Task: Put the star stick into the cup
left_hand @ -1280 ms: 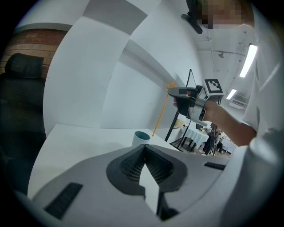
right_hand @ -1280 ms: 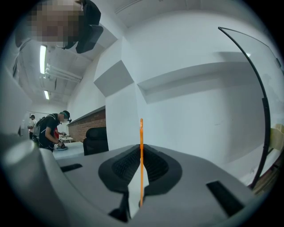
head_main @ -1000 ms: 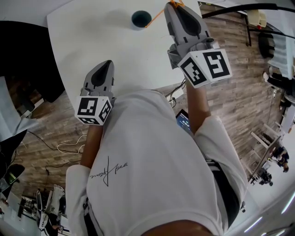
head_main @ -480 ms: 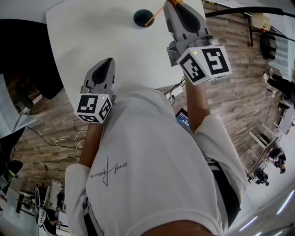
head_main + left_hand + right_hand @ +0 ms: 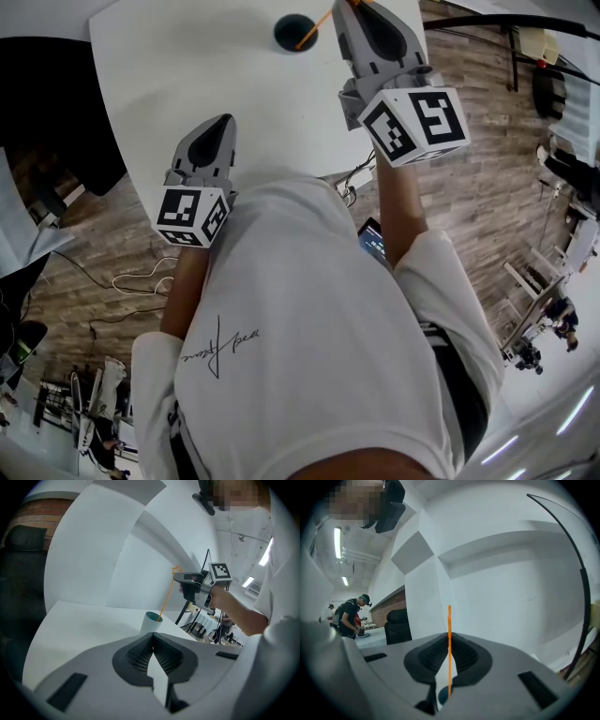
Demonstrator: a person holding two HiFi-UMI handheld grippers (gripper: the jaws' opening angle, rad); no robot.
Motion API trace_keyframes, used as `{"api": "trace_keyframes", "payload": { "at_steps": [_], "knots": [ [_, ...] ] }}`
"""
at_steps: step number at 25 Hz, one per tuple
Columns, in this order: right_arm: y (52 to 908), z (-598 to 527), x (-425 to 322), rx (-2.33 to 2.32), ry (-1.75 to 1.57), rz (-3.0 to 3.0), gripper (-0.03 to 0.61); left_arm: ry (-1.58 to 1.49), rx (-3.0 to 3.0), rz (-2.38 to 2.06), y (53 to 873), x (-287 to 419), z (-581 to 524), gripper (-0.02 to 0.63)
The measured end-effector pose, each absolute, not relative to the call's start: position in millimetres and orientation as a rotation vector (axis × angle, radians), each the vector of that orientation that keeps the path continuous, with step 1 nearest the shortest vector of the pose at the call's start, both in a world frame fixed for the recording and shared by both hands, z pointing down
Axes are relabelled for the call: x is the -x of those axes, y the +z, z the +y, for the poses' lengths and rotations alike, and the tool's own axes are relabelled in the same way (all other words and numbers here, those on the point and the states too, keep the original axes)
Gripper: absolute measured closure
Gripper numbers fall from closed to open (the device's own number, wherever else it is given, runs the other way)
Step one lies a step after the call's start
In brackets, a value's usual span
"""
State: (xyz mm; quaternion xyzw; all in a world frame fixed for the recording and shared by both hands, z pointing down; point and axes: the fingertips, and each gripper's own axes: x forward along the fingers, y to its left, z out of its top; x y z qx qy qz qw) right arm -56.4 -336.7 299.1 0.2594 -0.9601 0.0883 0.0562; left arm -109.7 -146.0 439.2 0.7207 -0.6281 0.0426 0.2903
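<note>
– Gripping anything, is the right gripper (image 5: pixel 449 639)?
– It is pinching the star stick (image 5: pixel 166 597), whose lower end is dipping into the cup (image 5: pixel 293 33) on the bench (image 5: pixel 187 75). The left gripper (image 5: pixel 152 639) is hovering closed, empty.

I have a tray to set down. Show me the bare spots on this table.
The white table is bare from its left edge to the cup, beyond the left gripper, and between both grippers nearer you. Crowded only at the far right: cup, star stick, right gripper.
</note>
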Motion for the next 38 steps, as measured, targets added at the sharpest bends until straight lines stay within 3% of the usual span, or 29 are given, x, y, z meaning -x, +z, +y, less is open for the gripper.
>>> {"api": "trace_keyframes", "payload": {
  "at_steps": [38],
  "knots": [
    [368.6, -353.7, 71.8, -0.821, 0.328, -2.775, 0.555, 0.093, -1.863, -1.637, 460.8, 120.1, -153.4, 0.604]
  ]
}}
